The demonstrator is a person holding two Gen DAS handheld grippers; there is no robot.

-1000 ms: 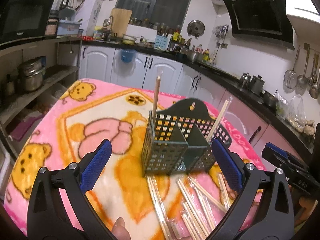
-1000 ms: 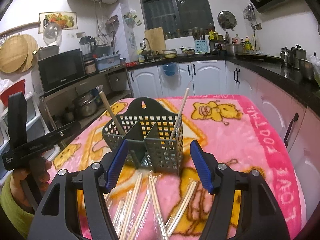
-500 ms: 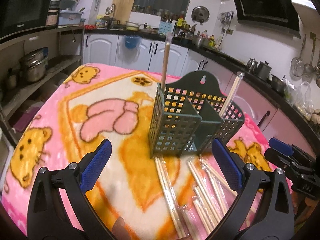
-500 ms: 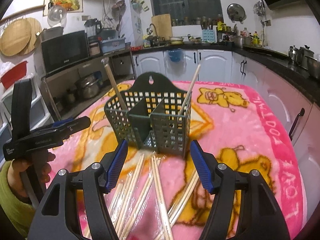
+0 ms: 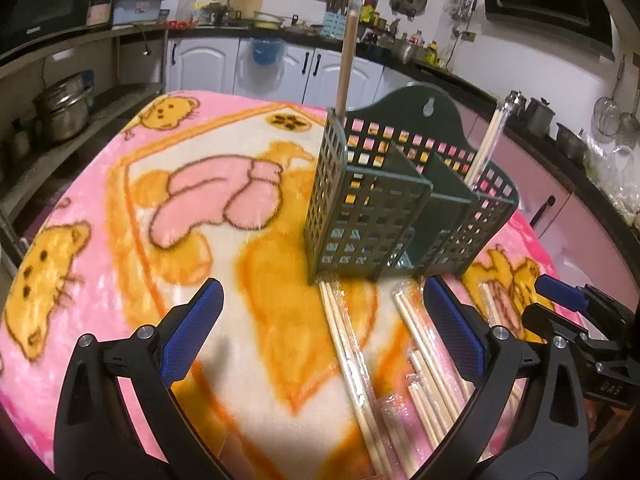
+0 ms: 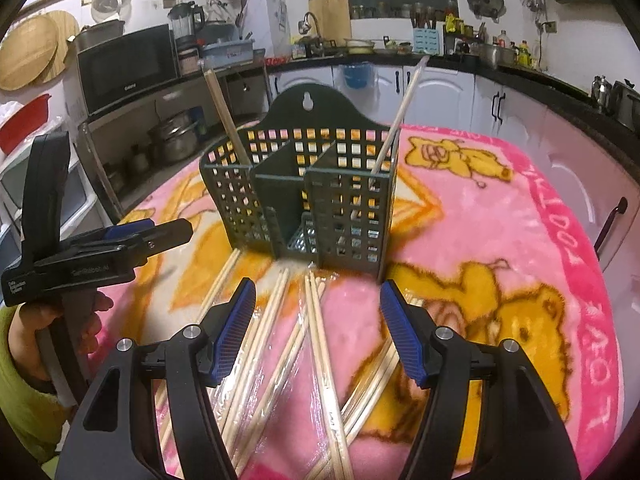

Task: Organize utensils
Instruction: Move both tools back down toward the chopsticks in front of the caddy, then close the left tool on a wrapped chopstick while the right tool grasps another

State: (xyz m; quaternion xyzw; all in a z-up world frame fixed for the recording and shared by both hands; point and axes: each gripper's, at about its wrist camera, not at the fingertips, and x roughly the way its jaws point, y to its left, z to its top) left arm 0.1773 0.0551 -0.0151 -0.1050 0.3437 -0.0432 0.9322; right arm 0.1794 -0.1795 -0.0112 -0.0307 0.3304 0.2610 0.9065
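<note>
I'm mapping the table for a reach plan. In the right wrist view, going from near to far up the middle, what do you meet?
Right gripper with open jaws → wrapped chopsticks lying on the pink blanket → green utensil caddy → white cabinets → counter clutter.

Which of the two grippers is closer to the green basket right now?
Hard to call; roughly equal. The left gripper hovers open before the basket, towards its left end. The right gripper hovers open before its right half, over the chopsticks.
</note>
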